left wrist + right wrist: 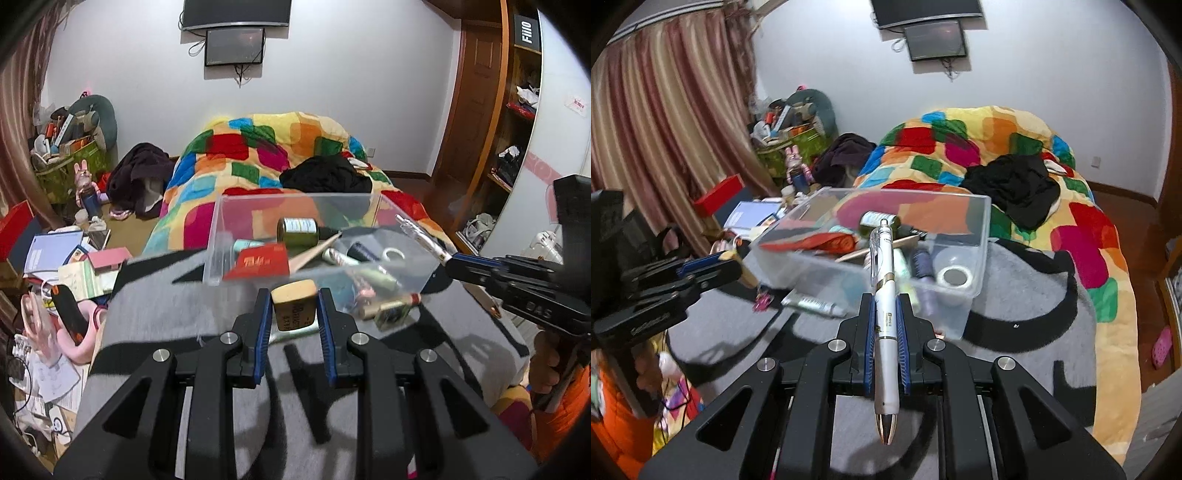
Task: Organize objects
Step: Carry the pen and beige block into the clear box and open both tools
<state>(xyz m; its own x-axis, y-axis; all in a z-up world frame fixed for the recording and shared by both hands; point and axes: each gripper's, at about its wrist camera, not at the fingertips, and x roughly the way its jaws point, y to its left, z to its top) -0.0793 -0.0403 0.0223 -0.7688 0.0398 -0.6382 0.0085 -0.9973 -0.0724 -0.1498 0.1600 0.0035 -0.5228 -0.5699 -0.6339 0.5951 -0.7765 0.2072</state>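
Observation:
A clear plastic bin (218,236) (979,229) stands on a grey and black blanket and holds several small items: a green jar, a red packet, tubes, a tape roll. My left gripper (294,306) is shut on a small tan bottle with a cork-coloured cap (294,304), held just in front of the bin. It also shows at the left of the right wrist view (724,260). My right gripper (885,314) is shut on a white pen (884,295) that points toward the bin. In the left wrist view the pen (421,236) hangs over the bin's right edge.
A white tube (812,304) and a small pink item (762,301) lie on the blanket (155,302) in front of the bin. A colourful quilt (266,147) with black clothes covers the bed behind. Books and clutter (66,258) fill the floor at the left.

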